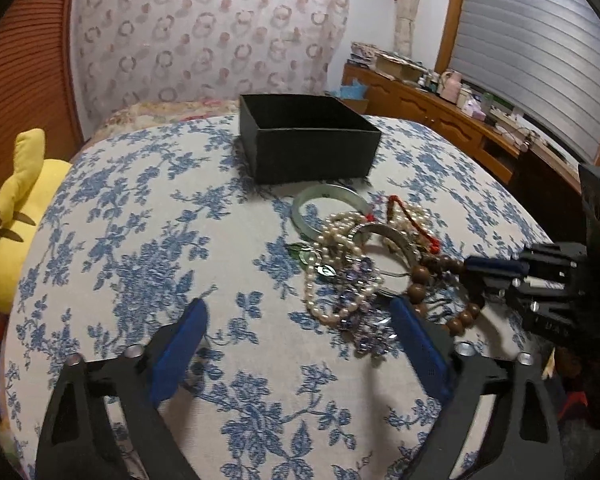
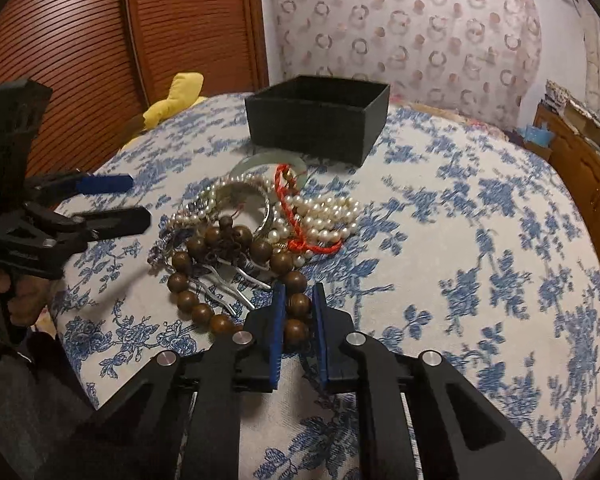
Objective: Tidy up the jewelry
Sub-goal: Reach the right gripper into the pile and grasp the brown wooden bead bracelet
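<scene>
— Lifting that wooden bead bracelet (image 2: 236,276) cleanly is your job now. Your right tool (image 2: 298,312) has its blue pads clenched on the beads at the near edge of the jewelry pile (image 2: 260,220), on the side away from the black box (image 2: 320,116).

— And my left tool (image 1: 296,328)?

— Released, jaws wide, hovering just in front of the pile, holding nothing. I'd keep it there.

— What should I watch?

— The bracelet lies tangled with a silver hairpin (image 2: 228,288) and touches the pearl strands (image 2: 324,216). Rise slowly, I'd say, so the loop slides free instead of dragging neighbours along. If something clings, use your left tool to pin the pile to the floral cloth (image 2: 480,240).

— Then where?

— Straight to the box beyond the pile; its top stands open, just behind the jade bangle (image 1: 328,204).
</scene>
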Demonstrator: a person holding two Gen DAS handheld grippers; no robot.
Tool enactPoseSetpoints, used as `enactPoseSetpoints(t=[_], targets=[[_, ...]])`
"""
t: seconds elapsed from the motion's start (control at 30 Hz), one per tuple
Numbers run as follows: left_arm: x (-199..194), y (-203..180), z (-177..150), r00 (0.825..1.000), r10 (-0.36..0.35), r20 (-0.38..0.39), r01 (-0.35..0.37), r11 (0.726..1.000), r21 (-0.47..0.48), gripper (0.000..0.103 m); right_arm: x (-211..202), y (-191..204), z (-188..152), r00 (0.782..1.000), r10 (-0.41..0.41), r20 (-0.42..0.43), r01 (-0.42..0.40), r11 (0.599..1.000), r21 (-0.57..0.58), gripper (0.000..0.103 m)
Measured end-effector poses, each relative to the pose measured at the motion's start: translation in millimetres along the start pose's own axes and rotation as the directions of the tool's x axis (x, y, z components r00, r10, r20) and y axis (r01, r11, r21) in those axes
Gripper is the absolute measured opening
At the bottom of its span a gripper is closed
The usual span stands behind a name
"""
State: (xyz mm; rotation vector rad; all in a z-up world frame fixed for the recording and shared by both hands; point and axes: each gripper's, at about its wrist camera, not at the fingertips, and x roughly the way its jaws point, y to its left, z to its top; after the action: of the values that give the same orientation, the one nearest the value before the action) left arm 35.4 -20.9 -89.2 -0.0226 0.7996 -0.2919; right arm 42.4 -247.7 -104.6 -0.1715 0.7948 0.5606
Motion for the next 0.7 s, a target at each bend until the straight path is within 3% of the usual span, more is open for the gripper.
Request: enactPoseSetpoints(t=[0.13,0.3,0.7], targets=[[0,-7,-1,0.999,-0.042,-0.005,0.042,0.999,0.027,0.064,-20,-7,7,0.998,-0.022,0.055,0.022,1.000,0.005,0.015],[0,-13,0,0.995,-0.096,-0.006,0.096,0.995,0.037,0.033,-41,-15,14,0.992,-0.068,0.105,0.068,0.998,0.000,0.015],[14,-20,5,0.990,-0.136,-0.042,0.139,0.987,0.078,0.019,-39,-16,12,0.991,-0.086,0.103,0.087,0.996,-0.002,0.015]])
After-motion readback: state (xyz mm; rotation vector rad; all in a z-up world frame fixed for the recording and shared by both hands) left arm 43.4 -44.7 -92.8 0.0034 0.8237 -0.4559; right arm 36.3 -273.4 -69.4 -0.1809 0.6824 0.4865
